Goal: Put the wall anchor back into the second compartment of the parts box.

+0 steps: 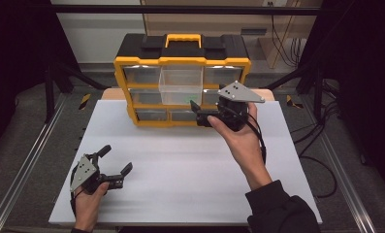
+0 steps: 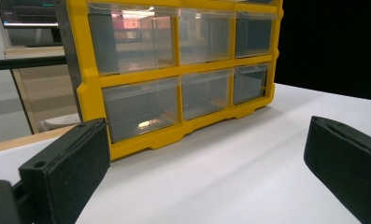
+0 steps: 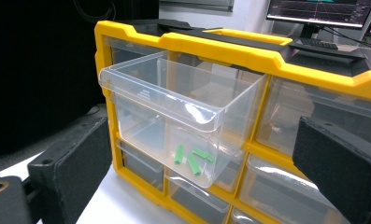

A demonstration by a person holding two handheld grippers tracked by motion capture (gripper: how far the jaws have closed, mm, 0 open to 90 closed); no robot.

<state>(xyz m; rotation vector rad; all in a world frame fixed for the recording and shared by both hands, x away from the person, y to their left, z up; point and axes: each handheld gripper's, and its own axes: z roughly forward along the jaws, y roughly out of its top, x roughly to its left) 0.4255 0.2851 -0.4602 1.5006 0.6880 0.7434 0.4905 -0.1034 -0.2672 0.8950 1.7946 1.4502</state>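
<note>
I am holding my right gripper [image 1: 200, 112] up in front of the yellow organizer [image 1: 182, 87], which is standing at the far side of the white counter [image 1: 180, 165], and its jaws are standing spread wide with nothing between them. The clear drawer [image 1: 180, 86] of the top row's middle slot is sticking out toward me, well proud of its neighbours, and that is why I am keeping this gripper just near and to the right of it: in the right gripper view the drawer [image 3: 174, 126] is sitting squarely between my two black pads, so the jaws are lined up on it, apart from it and not touching. A few small green pieces [image 3: 192, 158] are lying on the drawer's floor near its front wall, so I judge the drawer is pulled out to give access to them, and the wide spread suits either taking the drawer's front lip or reaching down into it; which of the two I cannot tell. My left gripper [image 1: 116, 165] is resting low at the near left of the counter, well apart from the organizer, with its jaws also spread and empty; it is parked there to leave the right hand room. In the left gripper view the organizer's [image 2: 174, 74] other drawers are sitting flush and shut.
</note>
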